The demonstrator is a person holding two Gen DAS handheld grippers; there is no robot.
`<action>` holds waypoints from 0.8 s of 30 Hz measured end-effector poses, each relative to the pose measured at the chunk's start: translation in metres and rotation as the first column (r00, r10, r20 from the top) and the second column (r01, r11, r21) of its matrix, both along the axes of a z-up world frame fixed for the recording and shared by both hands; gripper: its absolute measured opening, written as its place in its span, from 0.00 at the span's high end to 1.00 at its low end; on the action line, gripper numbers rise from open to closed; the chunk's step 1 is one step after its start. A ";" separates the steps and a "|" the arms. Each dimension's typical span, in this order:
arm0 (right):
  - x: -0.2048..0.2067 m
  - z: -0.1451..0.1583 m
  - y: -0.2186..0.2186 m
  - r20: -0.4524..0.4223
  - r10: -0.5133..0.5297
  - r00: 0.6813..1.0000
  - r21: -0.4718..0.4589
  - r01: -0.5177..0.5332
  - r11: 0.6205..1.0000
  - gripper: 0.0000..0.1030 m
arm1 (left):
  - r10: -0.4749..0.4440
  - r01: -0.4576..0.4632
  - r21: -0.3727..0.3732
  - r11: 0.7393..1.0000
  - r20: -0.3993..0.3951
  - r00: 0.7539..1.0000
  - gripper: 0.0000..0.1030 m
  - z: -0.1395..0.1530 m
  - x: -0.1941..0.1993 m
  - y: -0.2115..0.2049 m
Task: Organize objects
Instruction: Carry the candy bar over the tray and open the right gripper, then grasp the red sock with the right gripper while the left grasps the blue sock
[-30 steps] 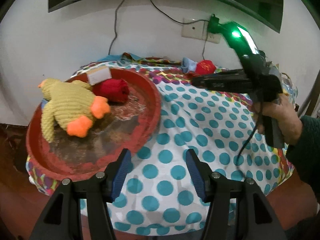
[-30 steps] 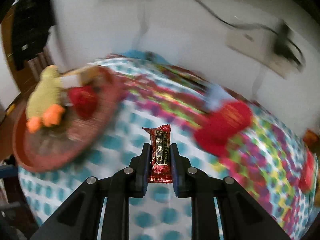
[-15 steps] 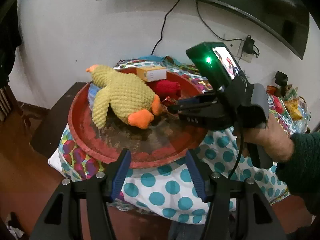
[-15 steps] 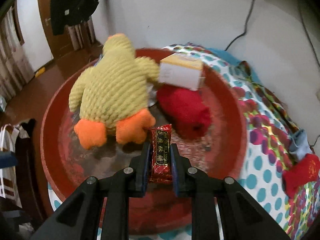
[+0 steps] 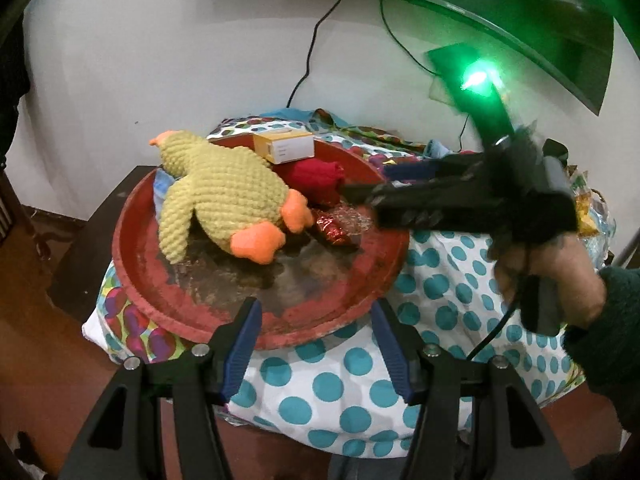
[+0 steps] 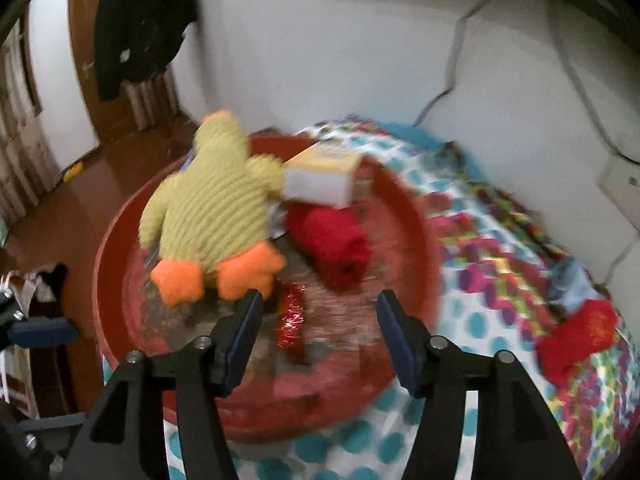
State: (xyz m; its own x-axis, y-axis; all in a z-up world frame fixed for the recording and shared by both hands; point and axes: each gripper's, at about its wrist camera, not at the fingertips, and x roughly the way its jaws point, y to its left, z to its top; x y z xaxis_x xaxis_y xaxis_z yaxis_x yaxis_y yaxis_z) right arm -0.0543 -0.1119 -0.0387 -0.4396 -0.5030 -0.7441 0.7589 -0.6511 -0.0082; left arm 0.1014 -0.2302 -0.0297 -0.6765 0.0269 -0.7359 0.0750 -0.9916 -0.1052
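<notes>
- Left wrist view only: right tool (image 5: 360, 196) seen from the side at 3 o'clock, blurred, with a green light on top, gripped by a hand (image 5: 560, 276) in a dark green sleeve (image 5: 608, 328); fingers reaching over the red tray (image 5: 132, 280).
- Right wrist view only: second red roll (image 6: 576, 340) on the dotted cloth (image 6: 500, 280) at 3 o'clock, well apart from the tray (image 6: 108, 248); door and hanging dark garment at 10 o'clock.
- Counted in the tray: one yellow plush duck (image 5: 224, 192) (image 6: 212, 208), one small box (image 5: 284, 146) (image 6: 320, 180), one red roll (image 5: 316, 176) (image 6: 332, 244), one red candy wrapper (image 5: 336, 228) (image 6: 290, 316).
- Candy wrapper lying flat on the tray floor, just beside the duck's orange feet.
- Right tool (image 6: 318, 320): jaws just opened, standing apart, wrapper below and between them, untouched by the pads; pointing steeply down.
- Left tool (image 5: 316, 336): jaws apart, empty, at the tray's near rim at 6 o'clock, tilted down over the desk.
</notes>
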 end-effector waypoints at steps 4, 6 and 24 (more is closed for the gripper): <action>-0.027 0.013 0.049 -0.038 -0.143 0.989 -0.012 0.143 0.990 0.38 | -0.016 0.016 0.006 1.000 0.003 1.000 0.43 -0.002 -0.004 0.006; -0.051 0.011 0.077 -0.026 -0.244 0.969 -0.007 0.244 0.970 0.38 | -0.029 0.029 0.003 1.000 0.009 1.000 0.43 -0.003 -0.007 0.011; -0.156 -0.055 0.180 0.082 -0.601 0.795 0.016 0.602 0.798 0.26 | -0.185 0.187 -0.049 0.981 0.054 0.981 0.43 -0.012 -0.057 0.078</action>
